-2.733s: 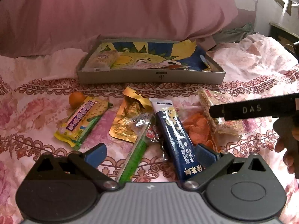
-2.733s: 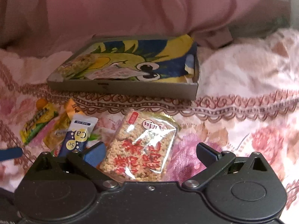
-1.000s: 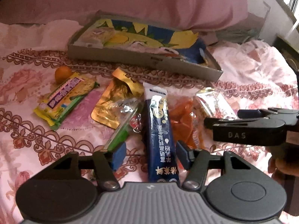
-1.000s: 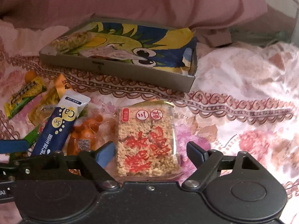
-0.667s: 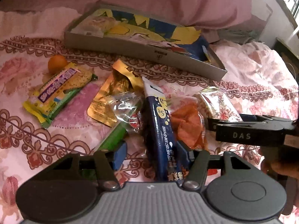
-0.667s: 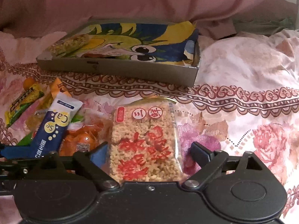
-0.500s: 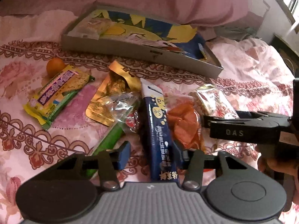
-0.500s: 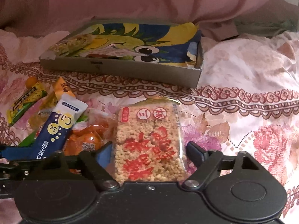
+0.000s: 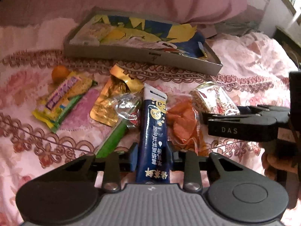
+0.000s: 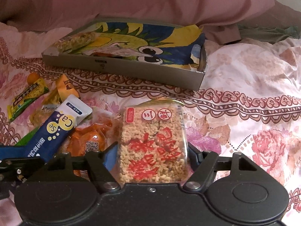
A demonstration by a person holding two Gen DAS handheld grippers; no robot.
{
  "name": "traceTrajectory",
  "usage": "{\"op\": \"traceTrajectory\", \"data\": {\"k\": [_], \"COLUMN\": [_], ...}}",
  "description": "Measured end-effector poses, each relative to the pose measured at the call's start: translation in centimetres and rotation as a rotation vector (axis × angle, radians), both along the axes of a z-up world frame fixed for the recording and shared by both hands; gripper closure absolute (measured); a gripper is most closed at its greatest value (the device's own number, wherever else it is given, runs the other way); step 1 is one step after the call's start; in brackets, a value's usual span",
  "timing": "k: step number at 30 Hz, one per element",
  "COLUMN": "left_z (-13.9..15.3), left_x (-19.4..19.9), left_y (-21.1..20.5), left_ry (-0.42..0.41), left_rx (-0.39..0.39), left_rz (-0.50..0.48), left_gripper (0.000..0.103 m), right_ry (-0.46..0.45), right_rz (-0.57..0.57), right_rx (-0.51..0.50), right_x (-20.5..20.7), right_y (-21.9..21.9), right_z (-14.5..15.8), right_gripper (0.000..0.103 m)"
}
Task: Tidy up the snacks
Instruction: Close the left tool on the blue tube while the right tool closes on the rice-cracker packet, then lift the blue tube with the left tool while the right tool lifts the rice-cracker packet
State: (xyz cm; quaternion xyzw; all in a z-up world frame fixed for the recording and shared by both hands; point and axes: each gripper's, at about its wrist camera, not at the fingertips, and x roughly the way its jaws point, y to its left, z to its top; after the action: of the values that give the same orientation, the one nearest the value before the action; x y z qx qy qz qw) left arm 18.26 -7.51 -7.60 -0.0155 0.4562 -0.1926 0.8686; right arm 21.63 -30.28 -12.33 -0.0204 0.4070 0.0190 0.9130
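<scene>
The left gripper has just been closing and its jaws now sit against both long edges of the navy sachet, near the packet's close end; it looks clamped on it, while the far, white-tipped end reaches away ahead of the claw toward the cardboard box. That sachet is probably light and limp, a slick foil stick that will droop or swing from an end grip, so a hold nearer its middle would steady it. The right gripper has also been narrowing, and its jaws flank the rice crisp packet at the lower sides, seemingly touching the clear wrapper. This block looks stiff yet brittle and light; too hard a squeeze could crumble it, and the glossy film may slide, so pressing on the flat side edges seems best. Just left of the right claw lies the orange snack pouch, soft and crinkly, between both packets.
</scene>
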Motion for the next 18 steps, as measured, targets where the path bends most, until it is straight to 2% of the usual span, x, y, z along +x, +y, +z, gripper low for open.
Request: {"op": "traceTrajectory", "data": {"k": [4, 11, 18], "left_z": [0.6, 0.7, 0.9], "left_x": [-1.4, -3.0, -3.0], "left_y": [-1.2, -2.6, -2.0], "left_ry": [-0.078, -0.141, -0.141], "left_rx": [0.086, 0.138, 0.111], "left_rz": [-0.056, -0.121, -0.115], "left_gripper": [0.075, 0.082, 0.085], "right_ry": [0.004, 0.0, 0.004], "right_rz": [0.01, 0.006, -0.001], "right_rx": [-0.012, -0.013, 0.026], "right_x": [0.1, 0.0, -0.1], "right_y": [0.1, 0.1, 0.0], "right_z": [-0.3, -0.3, 0.2], "right_gripper": [0.026, 0.029, 0.029]}}
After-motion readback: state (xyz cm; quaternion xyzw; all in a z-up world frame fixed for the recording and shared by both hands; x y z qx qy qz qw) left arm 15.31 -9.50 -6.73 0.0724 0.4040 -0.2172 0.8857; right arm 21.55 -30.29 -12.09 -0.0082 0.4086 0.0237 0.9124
